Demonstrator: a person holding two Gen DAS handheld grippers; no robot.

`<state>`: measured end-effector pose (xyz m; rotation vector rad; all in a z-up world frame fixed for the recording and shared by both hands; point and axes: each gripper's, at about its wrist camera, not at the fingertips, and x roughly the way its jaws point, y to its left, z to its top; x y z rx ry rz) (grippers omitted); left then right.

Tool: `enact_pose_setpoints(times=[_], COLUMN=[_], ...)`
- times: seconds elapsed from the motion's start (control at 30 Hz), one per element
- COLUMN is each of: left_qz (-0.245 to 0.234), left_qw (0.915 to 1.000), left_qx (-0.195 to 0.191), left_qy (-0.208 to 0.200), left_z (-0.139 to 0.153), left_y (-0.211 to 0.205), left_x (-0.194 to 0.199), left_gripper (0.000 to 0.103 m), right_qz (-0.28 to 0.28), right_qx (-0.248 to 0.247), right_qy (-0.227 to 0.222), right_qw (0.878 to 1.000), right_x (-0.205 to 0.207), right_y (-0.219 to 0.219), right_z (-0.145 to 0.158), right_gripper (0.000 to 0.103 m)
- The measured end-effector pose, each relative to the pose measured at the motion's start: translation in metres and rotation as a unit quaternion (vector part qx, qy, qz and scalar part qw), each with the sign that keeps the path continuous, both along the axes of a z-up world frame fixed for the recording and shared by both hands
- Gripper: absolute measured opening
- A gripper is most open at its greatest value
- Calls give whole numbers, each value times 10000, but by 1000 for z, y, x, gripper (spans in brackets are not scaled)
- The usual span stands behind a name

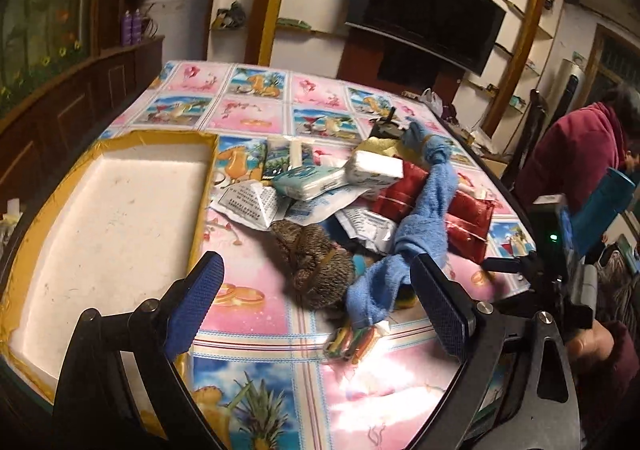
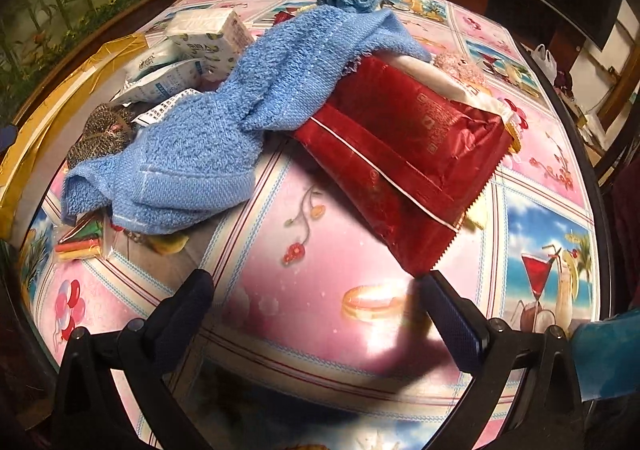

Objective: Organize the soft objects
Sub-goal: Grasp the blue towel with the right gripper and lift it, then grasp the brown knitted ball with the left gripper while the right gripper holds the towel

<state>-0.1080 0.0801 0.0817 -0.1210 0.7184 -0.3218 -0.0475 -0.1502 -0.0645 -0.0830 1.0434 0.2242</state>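
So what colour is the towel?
Light blue towel, clearest in the right wrist view.

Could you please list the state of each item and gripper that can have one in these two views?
left gripper: open, holding nothing.
right gripper: open, holding nothing.
blue towel: crumpled, draped over the red packet.
red packet: lying flat, partly under the towel.
white tray: nothing inside it.
brown knitted bundle: bunched up on the table.
tissue packs: piled loosely, not in the tray.
television: screen dark.
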Motion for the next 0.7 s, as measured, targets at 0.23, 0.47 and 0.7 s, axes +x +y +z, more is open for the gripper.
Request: enact_pose_setpoints(times=[0.23,0.47,0.7], left_qz=[-111,214,434], left_qw=[9991,9978,9963], left_qx=[-396,-614,-665], left_qy=[105,-138,-320], left_z=[0,19,35], left_y=[8,36,53], left_x=[7,2,2], left_gripper=[95,95,95], right_qz=[-236,-391,-270], right_qx=[86,355,1837], right_qy=[-236,-58,-1], right_qw=[9994,9986,9826], right_x=[8,10,13], right_y=[2,0,15], right_z=[0,16,34], right_gripper=[103,83,83])
